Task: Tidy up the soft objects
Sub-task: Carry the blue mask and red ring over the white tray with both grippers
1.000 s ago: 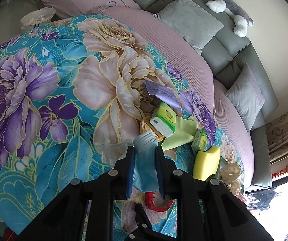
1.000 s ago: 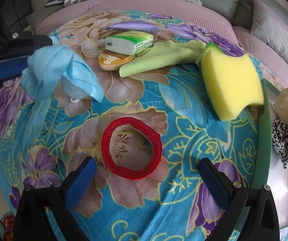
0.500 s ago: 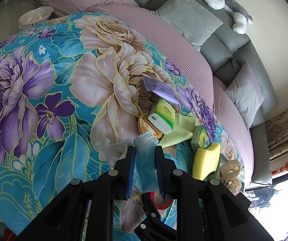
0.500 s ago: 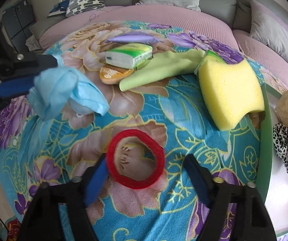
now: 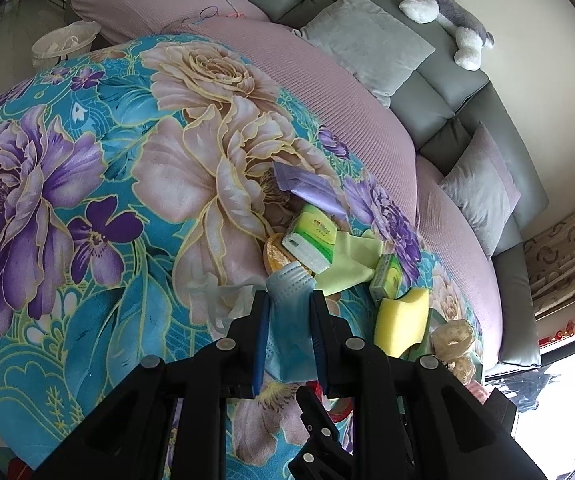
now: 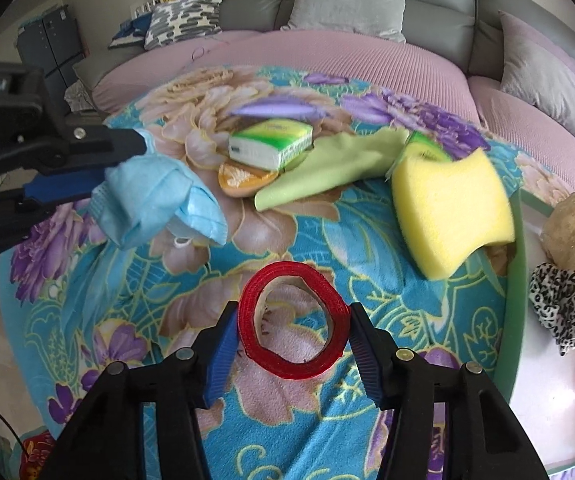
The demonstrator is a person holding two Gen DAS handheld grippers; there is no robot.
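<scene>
In the left wrist view, the left gripper (image 5: 287, 320) pinches a blue mask (image 5: 289, 300) tight, above the middle of the flowery blanket (image 5: 87, 200). In the right wrist view, the right gripper (image 6: 293, 336) is closing on a red ring (image 6: 292, 326) near the blanket's front edge, its pads touching both sides, and a yellow sponge (image 6: 451, 212) leans on the green tray (image 6: 513, 300) at the right edge.

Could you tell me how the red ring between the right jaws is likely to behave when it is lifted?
The red ring already looks squeezed into an oval as the jaws close, so it is probably soft and floppy. Thin and hollow, it is likely light. Its ribbed surface should resist slipping.
</scene>
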